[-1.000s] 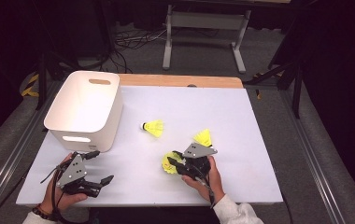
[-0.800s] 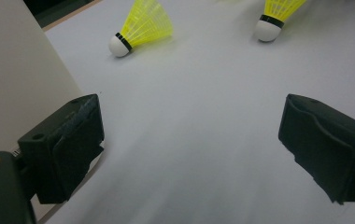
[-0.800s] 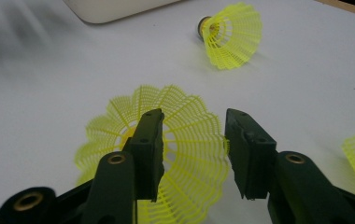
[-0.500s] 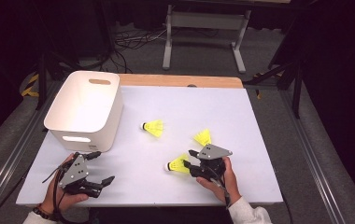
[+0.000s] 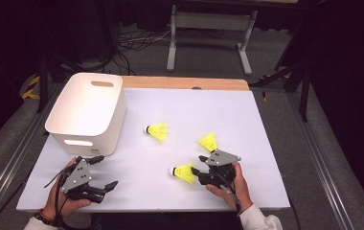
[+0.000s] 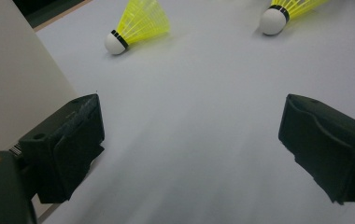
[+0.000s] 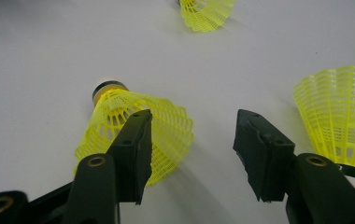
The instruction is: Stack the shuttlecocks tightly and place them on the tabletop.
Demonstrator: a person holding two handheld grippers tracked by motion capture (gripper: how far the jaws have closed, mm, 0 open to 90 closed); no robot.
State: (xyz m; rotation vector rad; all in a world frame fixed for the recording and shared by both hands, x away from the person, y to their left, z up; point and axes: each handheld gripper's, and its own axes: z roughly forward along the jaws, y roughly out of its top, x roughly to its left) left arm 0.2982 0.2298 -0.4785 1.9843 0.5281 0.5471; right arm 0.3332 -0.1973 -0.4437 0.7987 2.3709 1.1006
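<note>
- White sheet-covered table (image 5: 266, 124) stands in a dark room, with grey floor, cables and a metal stand frame (image 5: 209, 28) beyond its far wooden edge.
- Nearest the person, the left gripper (image 5: 104, 171) rests at the table's front left corner, its black jaws spread wide with bare table between them; just beyond it sits a white plastic bin with handle slots (image 5: 86, 112).
- At the front right, the right gripper (image 5: 195, 175) lies low on the table, its jaws having just been opening; they now stand apart.
- A yellow mesh-skirted shuttlecock with a white cork tip (image 7: 133, 126) lies on its side just in front of this gripper, its skirt beside the left jaw rather than pinched between the two; nothing is held.
- A second yellow shuttlecock (image 5: 209, 142) lies just behind the right gripper.
- Farther off, near the table's middle, a third yellow shuttlecock (image 5: 157, 131) lies on its side, well apart from both grippers.
</note>
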